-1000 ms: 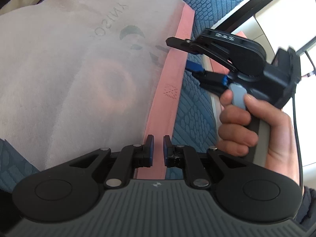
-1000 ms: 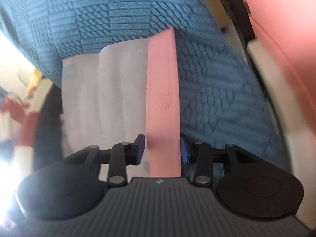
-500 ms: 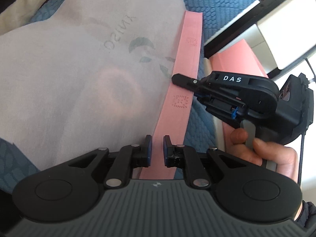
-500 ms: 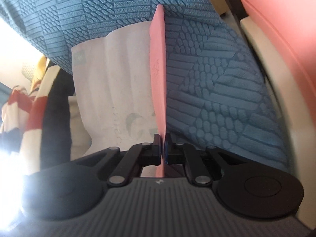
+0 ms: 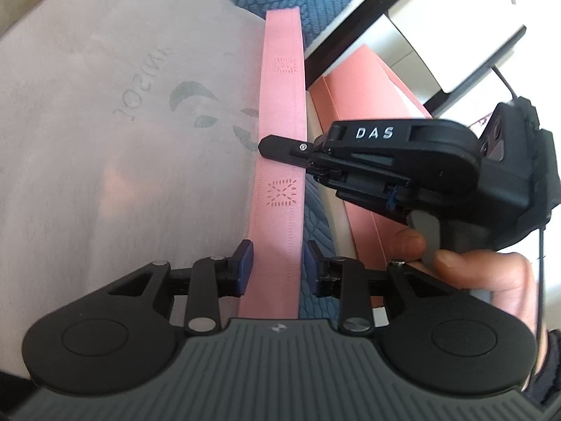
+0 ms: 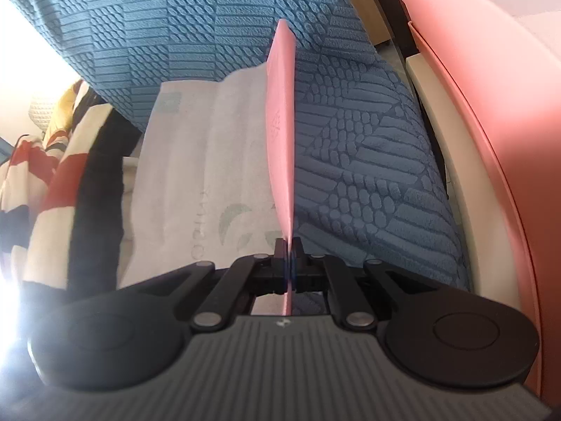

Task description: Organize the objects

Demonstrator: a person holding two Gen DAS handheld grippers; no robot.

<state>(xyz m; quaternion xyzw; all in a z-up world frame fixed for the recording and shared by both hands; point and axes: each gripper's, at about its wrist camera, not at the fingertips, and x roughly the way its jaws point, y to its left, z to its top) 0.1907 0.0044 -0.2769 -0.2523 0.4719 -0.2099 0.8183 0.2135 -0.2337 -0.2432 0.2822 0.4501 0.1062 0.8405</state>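
Observation:
A white fabric bag (image 5: 122, 140) with a grey leaf logo lies on a blue textured bedspread (image 6: 368, 158). Its pink strap (image 5: 284, 105) runs along the bag's right edge. My left gripper (image 5: 278, 266) straddles the near end of the strap. Its jaws are opening, and the pads stand apart from the strap's sides. My right gripper (image 6: 289, 249) is shut on the pink strap (image 6: 280, 122) and holds it up on edge above the white bag (image 6: 196, 161). In the left wrist view the right gripper (image 5: 273, 148) reaches in from the right, held by a hand (image 5: 491, 273).
A pink board (image 5: 364, 84) and white furniture (image 5: 448, 17) stand beyond the bed's right edge. A large pink panel (image 6: 491, 70) fills the right of the right wrist view. A red, white and black striped cloth (image 6: 42, 175) lies to the left of the bag.
My right gripper closed on the pink strap and turned it up on edge, rising a little. My left gripper's jaws have spread wider around the strap.

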